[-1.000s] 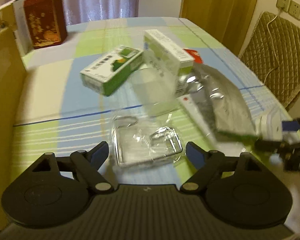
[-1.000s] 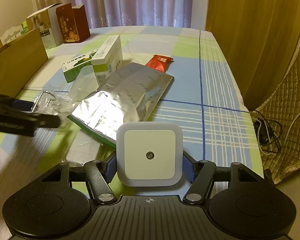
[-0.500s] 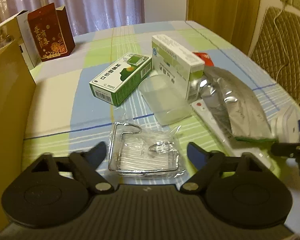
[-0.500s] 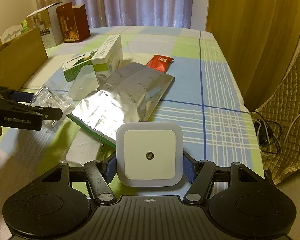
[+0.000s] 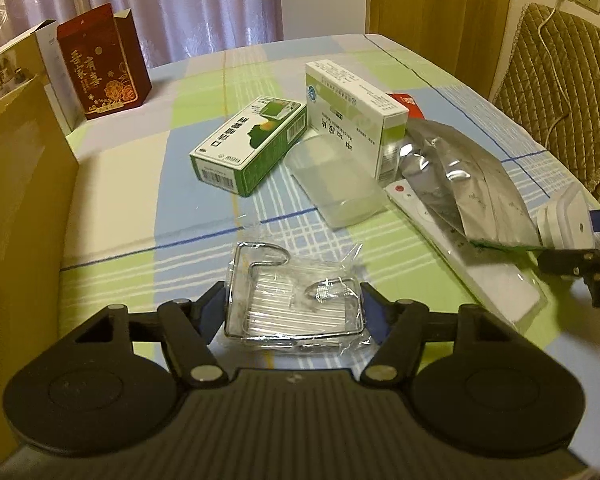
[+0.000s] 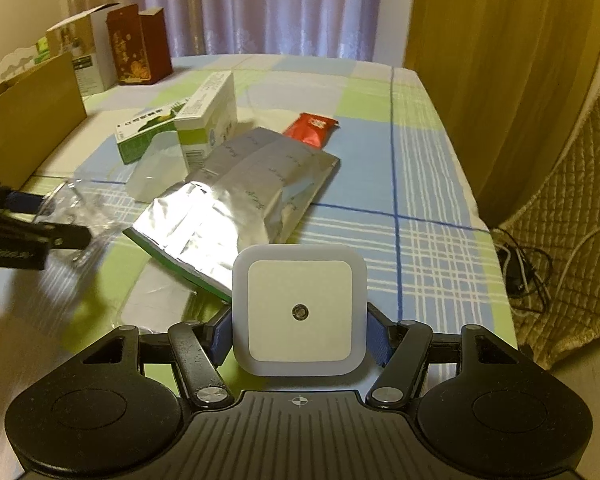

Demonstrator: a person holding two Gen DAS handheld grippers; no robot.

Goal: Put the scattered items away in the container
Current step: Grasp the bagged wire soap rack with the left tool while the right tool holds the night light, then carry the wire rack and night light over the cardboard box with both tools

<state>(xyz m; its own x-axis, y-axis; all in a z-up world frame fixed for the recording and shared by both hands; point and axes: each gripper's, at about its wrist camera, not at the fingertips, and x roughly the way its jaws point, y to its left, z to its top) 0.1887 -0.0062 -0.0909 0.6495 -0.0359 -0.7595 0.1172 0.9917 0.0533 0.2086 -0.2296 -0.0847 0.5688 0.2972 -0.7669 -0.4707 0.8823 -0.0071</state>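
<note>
Grippers are in both my hands, over a table with a checked cloth point(image 5: 148, 184). My left gripper point(image 5: 292, 312) has its two blue fingers point(image 5: 214, 306) pressed on the sides of a wire rack point(image 5: 292, 300) in a clear bag. The rack sits between the fingers, and the bag crinkles out past them. In the right view the left gripper looks blurry, with the bag at its tip, so I cannot tell if the rack is up off the cloth or not.

My right gripper point(image 6: 300, 328) holds a white night light point(image 6: 299, 310) tight by its two sides. The light is square with a small dot in the middle, and it faces the camera. It is up above the cloth.

Other things lie on the table. A green box point(image 5: 248, 148) lies flat. Just beside it a white box point(image 5: 354, 114) stands on its long edge. A clear tub point(image 5: 336, 184) lies in front of both boxes. A silver bag point(image 6: 240, 204) lies over a white remote point(image 5: 460, 252), and a red packet point(image 6: 310, 130) peeks out behind the bag.

A brown carton point(image 5: 16, 200) is at my left, at the table's edge. I see only its side wall, not the inside. A red gift box point(image 5: 100, 64) stands far back, near the curtain.
</note>
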